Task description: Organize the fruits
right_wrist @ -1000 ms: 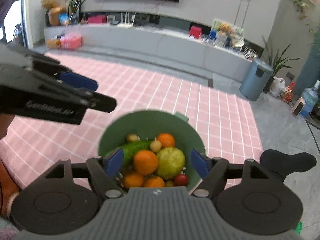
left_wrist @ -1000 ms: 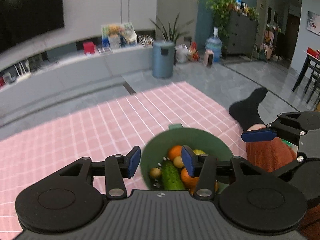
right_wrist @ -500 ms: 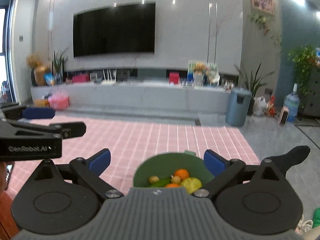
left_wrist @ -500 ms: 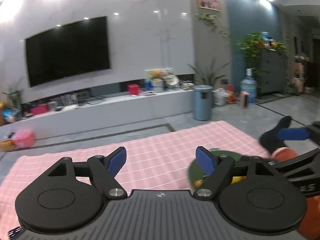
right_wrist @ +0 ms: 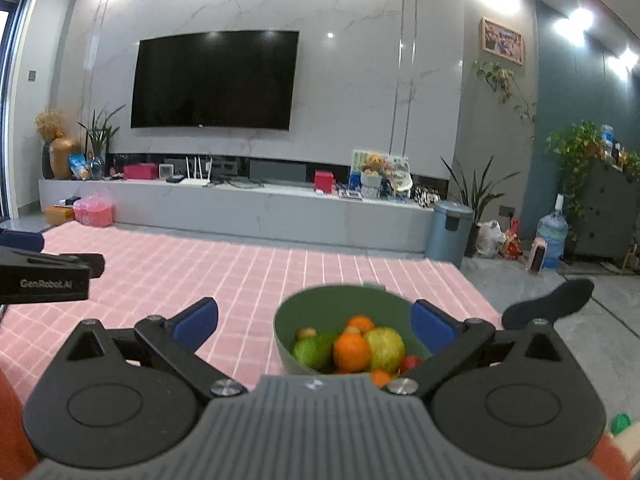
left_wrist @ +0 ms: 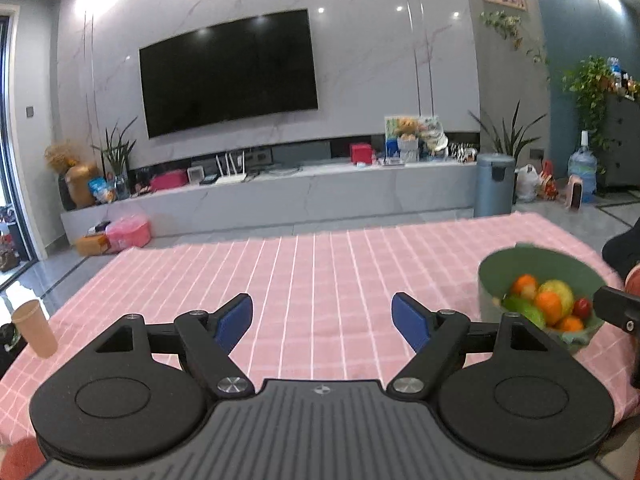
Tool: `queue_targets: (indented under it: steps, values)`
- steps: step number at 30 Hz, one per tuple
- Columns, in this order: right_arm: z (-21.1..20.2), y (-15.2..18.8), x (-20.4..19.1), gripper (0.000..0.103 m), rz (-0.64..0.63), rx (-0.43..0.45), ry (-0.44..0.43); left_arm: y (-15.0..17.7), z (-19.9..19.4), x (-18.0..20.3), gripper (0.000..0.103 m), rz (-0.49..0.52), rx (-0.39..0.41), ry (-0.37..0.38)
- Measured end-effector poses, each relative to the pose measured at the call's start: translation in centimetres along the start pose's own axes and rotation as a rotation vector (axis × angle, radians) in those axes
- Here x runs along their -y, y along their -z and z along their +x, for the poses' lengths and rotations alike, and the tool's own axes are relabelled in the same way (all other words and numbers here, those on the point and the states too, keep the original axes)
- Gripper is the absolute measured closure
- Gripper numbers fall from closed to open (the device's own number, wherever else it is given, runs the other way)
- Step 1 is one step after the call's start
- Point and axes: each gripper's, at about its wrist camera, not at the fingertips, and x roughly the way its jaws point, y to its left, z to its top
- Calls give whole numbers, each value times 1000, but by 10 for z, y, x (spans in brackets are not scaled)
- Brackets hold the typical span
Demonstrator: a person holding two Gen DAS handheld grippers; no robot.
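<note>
Left wrist view: left gripper (left_wrist: 322,318) w/ blue pads spread wide, nothing betw. them, only pink checked cloth (left_wrist: 312,280) under the gap. Jaws have just been opening. Cloth runs broad & bare ahead to its far edge, grey floor beyond, then long low TV bench (left_wrist: 280,196) along the wall. Cloth's left edge passes near a tan cup (left_wrist: 35,333) standing upright at far left. Green bowl (left_wrist: 540,276) sits on cloth at right, well apart from the pads, beside the right-hand finger arm; right rim partly cut by a dark gripper part at the frame edge. Inside: oranges, a yellow-green round fruit, a green piece, sm. red fruit, all blurred.

Right wrist view: right gripper (right_wrist: 314,324) also spread wide, jaws just been opening, not pressing anything. Bowl (right_wrist: 320,304) lies low betw. the pads, nearer the right one; near rim hidden by gripper body. Fruit heaped: orange (right_wrist: 351,352) in middle, yellow-green fruit (right_wrist: 385,346) at its right, green piece left, red bit low right. Left of bowl is bare cloth (right_wrist: 200,272); cloth's right edge runs just past bowl, grey floor & blue-grey bin (right_wrist: 450,230) beyond. Other gripper's finger pokes in at left edge.
</note>
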Motion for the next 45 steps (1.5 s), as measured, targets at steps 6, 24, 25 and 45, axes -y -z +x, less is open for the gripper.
queue_targets:
  steps: [6, 24, 25, 45]
  values:
    - [13, 20, 7, 5, 56, -61, 29, 8, 7, 2, 10, 22, -57, 6]
    - [26, 30, -2, 5, 35, -99, 14, 30, 4, -6, 10, 12, -142, 46]
    - [26, 30, -1, 5, 35, -98, 14, 30, 3, -6, 10, 14, -143, 46]
    - [30, 32, 2, 5, 40, -106, -2, 26, 3, -8, 10, 10, -138, 39]
